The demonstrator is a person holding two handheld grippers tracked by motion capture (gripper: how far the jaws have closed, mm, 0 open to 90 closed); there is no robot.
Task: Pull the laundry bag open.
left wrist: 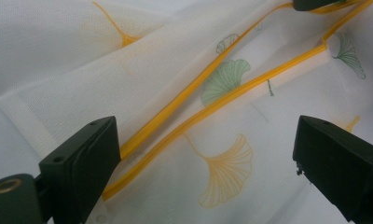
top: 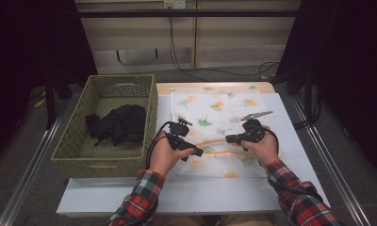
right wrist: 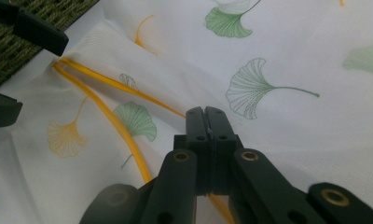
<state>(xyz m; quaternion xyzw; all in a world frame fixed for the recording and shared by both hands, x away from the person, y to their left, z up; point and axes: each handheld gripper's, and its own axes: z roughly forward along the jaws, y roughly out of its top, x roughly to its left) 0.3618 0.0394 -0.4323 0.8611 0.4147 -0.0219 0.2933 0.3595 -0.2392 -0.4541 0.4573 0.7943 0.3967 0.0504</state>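
White mesh cloth with ginkgo-leaf print and orange piping (top: 215, 127) lies flat on the worktop (top: 177, 195), right of the woven basket (top: 106, 160). The piped edge (left wrist: 208, 105) is the long axis, running across between both hands. Right gripper (right wrist: 205, 116): jaws clenched on that edge, apparently pinching the piping, though the pinch itself is hidden. Left gripper (left wrist: 203, 154): jaws released, wide, straddling the piping with the cloth just under them, not gripping. My read: left must close on the edge at its own end, along the same line.
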